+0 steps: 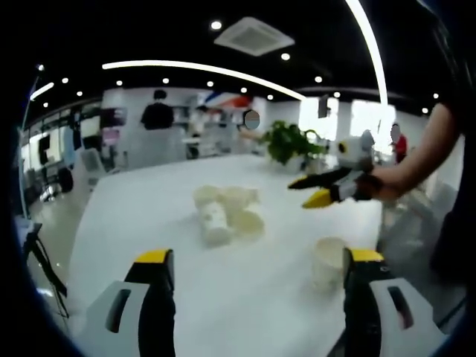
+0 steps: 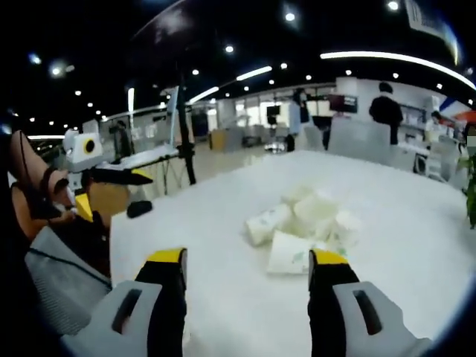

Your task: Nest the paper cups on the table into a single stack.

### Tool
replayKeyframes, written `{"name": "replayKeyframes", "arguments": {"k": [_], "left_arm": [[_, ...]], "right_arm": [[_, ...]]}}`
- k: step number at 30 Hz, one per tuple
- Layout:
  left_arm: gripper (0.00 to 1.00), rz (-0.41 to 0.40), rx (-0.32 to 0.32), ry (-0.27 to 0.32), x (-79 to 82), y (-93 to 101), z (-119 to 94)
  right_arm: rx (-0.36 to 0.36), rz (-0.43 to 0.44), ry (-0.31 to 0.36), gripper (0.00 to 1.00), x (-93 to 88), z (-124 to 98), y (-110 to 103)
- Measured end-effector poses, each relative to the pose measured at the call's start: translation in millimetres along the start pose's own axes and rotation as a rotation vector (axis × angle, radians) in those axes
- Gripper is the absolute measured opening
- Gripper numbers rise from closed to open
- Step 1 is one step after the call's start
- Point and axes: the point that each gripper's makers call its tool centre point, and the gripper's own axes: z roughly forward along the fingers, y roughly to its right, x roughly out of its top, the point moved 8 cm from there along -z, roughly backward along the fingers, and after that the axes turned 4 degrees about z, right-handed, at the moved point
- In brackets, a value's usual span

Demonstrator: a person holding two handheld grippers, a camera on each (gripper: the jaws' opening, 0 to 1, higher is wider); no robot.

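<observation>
Several white paper cups (image 1: pixel 223 212) lie in a loose pile in the middle of the white table (image 1: pixel 134 223), most on their sides. One more cup (image 1: pixel 327 262) stands upright, close to my left gripper's right jaw. My left gripper (image 1: pixel 258 260) is open and holds nothing, a short way before the pile. In the right gripper view the same pile (image 2: pixel 306 219) lies just ahead, and a printed cup (image 2: pixel 288 253) rests on its side near my open right gripper (image 2: pixel 247 260). Each gripper shows in the other's view, held in a hand: right gripper (image 1: pixel 299 193), left gripper (image 2: pixel 111 182).
A small black object (image 2: pixel 139 209) lies near the table's corner. A green plant (image 1: pixel 290 141) stands at the far side of the table. People, desks and chairs (image 1: pixel 158 115) fill the office behind. The table edge (image 2: pixel 119 260) runs close on the left.
</observation>
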Motion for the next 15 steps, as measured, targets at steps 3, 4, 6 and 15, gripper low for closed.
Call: {"name": "replayKeyframes", "arguments": {"k": [3, 4, 6, 15], "left_arm": [[0.93, -0.005, 0.009, 0.001, -1.7, -0.8, -2.5], [0.92, -0.009, 0.011, 0.003, -2.2, -1.0, -3.2], [0.93, -0.013, 0.018, 0.004, -3.3, -0.7, -4.4], [0.92, -0.038, 0.033, 0.002, -11.8, 0.3, -9.7]], "right_arm": [[-0.013, -0.016, -0.028, 0.57, -1.3, 5.8, 3.8], [-0.018, -0.018, -0.03, 0.57, -1.3, 7.7, 5.1], [-0.029, -0.016, -0.04, 0.57, -1.6, 12.6, 8.3], [-0.086, 0.008, -0.084, 0.53, -4.3, 32.7, 20.3]]}}
